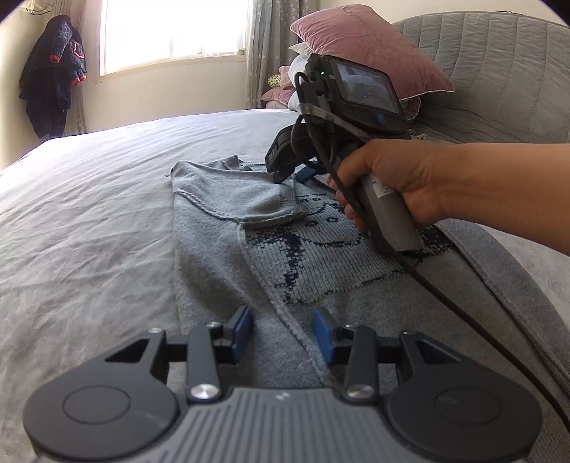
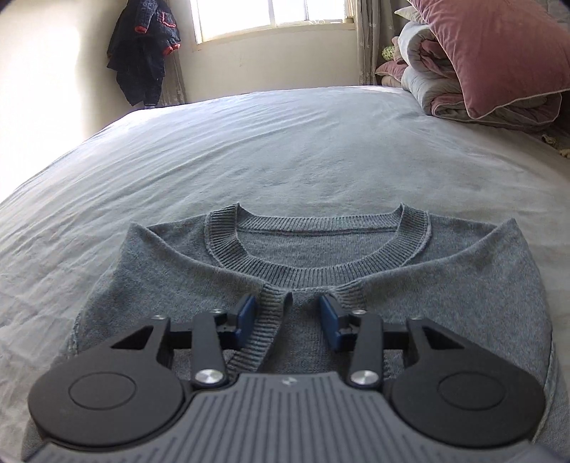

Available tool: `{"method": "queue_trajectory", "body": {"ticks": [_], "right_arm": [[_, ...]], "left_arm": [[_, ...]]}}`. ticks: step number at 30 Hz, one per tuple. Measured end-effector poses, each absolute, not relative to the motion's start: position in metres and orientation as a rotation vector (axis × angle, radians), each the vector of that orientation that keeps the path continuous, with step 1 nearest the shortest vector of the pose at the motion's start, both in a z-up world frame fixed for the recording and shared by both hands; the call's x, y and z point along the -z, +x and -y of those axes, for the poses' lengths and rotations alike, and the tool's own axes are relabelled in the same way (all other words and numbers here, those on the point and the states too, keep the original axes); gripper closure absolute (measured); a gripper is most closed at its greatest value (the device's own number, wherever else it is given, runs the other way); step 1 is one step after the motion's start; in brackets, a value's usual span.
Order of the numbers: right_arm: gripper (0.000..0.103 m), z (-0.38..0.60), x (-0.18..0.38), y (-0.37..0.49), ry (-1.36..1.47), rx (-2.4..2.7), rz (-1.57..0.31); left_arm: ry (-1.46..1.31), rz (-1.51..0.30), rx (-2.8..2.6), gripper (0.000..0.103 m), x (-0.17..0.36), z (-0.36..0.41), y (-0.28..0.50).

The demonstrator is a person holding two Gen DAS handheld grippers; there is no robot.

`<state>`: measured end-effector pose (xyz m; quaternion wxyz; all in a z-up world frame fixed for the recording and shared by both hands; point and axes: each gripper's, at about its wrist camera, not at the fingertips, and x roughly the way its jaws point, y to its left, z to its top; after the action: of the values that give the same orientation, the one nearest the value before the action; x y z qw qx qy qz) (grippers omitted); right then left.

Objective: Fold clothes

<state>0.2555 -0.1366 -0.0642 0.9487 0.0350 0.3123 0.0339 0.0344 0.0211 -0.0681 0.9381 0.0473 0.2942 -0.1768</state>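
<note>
I hold one set of tongs in each hand. My left gripper is low over the grey knitted sweater with a dark blue picture on it. Its two blue pads are apart, so it is open and holds nothing. A raised seam of the sweater runs between them.

The sweater lies flat on the big bed with the pale grey wrinkled sheet. One sleeve is folded over the body, and its ribbed cuff lies across the middle.

In the left view I see my right hand around the grey handle of the other tongs. That tool points down at the far end of the sweater, near the neck.

From the right view, my right gripper is open too, with blue pads set wide. A ribbed cuff lies in the gap, closer to the left pad, but nothing pinches it. Just past it is the round ribbed collar of the sweater.

At the head of the bed sit a dusty pink velvet pillow and a rolled pale quilt. A dark blue jacket with red trim hangs in the corner by the bright window.
</note>
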Motion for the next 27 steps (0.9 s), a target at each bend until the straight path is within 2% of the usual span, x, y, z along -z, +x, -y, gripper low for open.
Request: {"method": "queue_trajectory", "body": {"ticks": [1, 2, 6, 8, 10, 13, 14, 15, 20, 23, 27], "right_arm": [[0.097, 0.133, 0.063, 0.255, 0.042, -0.064, -0.626], [0.1, 0.131, 0.062, 0.252, 0.02, -0.052, -0.611], [0.101, 0.123, 0.058, 0.243, -0.088, 0.01, -0.554], [0.101, 0.122, 0.065, 0.249, -0.132, 0.031, -0.598], [0.1, 0.123, 0.066, 0.253, -0.117, 0.02, -0.608], [0.078, 0.126, 0.057, 0.253, -0.059, -0.004, -0.61], [0.064, 0.126, 0.053, 0.249, -0.041, -0.022, -0.604], [0.059, 0.126, 0.049, 0.246, -0.024, -0.041, -0.597], [0.058, 0.1, 0.035, 0.227, -0.017, -0.282, -0.596], [0.068, 0.078, 0.036, 0.224, -0.028, -0.407, -0.626], [0.076, 0.051, 0.049, 0.238, -0.107, -0.419, -0.663]], "left_arm": [[0.095, -0.601, 0.362, 0.064, 0.068, -0.021, 0.035], [0.091, -0.603, 0.363, 0.064, 0.067, -0.022, 0.035], [0.081, -0.607, 0.366, 0.064, 0.066, -0.023, 0.035], [0.082, -0.607, 0.366, 0.064, 0.066, -0.023, 0.034], [0.077, -0.608, 0.37, 0.064, 0.064, -0.024, 0.033], [0.07, -0.609, 0.382, 0.064, 0.063, -0.024, 0.032], [0.068, -0.61, 0.387, 0.064, 0.062, -0.024, 0.031], [0.066, -0.61, 0.391, 0.064, 0.062, -0.025, 0.031], [0.055, -0.613, 0.412, 0.064, 0.06, -0.025, 0.028], [0.071, -0.613, 0.411, 0.064, 0.062, -0.022, 0.028], [0.078, -0.612, 0.407, 0.064, 0.063, -0.021, 0.026]]}}
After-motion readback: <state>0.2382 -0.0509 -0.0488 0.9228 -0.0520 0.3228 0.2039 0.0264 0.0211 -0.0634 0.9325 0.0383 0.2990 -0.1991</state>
